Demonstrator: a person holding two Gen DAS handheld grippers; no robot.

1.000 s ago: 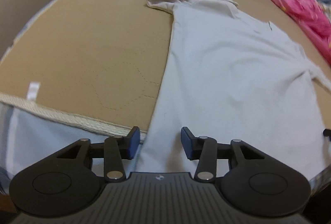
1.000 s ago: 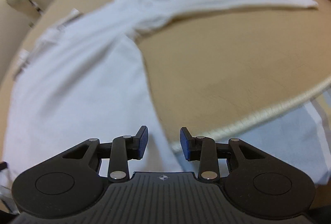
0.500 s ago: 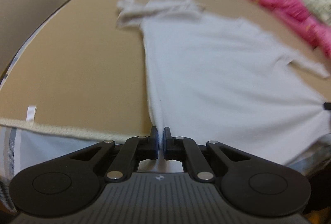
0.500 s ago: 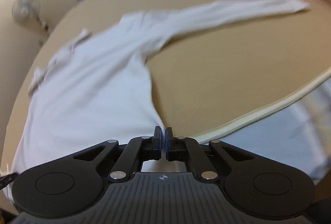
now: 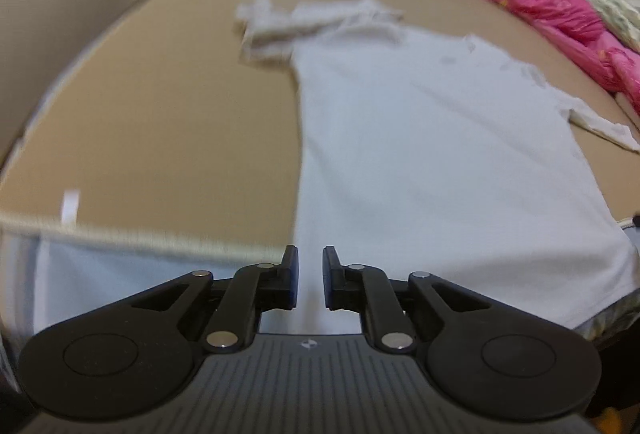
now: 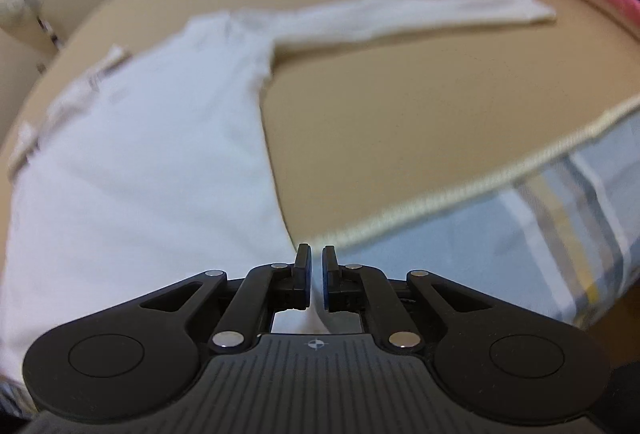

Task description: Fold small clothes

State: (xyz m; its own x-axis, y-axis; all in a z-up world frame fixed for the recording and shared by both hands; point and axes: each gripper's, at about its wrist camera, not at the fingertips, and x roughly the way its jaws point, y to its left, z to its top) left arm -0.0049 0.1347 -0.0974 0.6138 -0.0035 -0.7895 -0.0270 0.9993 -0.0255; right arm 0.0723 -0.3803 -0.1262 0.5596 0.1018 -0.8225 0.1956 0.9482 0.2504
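Left gripper (image 5: 307, 276): its jaws stood a little apart and were opening, with the shirt's hem corner running up between the blue pads; I could not tell whether the pads pressed on the cloth.
Right gripper (image 6: 316, 276): I had its jaws nearly together, pinched on the other hem corner of the shirt, a white tongue of cloth showing in the slot.
White shirt (image 5: 420, 153): it lay flat on the bed, hem at the near edge where both tools sat, collar toward the far edge.
Right sleeve (image 6: 420, 19): stretched straight out toward the far right corner, flat.
Left sleeve (image 5: 288, 21): bunched and crumpled near the far left of the body.
Bed cover (image 5: 160, 113): tan, smooth and matte, bound with a pale corded piping (image 6: 460, 197) along the near edge, striped sheet below it.
Pink bedding (image 5: 560, 9): puffy, heaped along the far right side, well clear of the shirt.
Material: thin, limp knit, soft-edged, likely to drape and slide.
Risk one: I judged the left corner could slip free as those jaws widened, leaving one side down and the fold skewed.
Risk two: the bunched sleeve could get trapped inside the fold as a lump.
Risk three: uneven lifting could drag the body sideways off the near edge.
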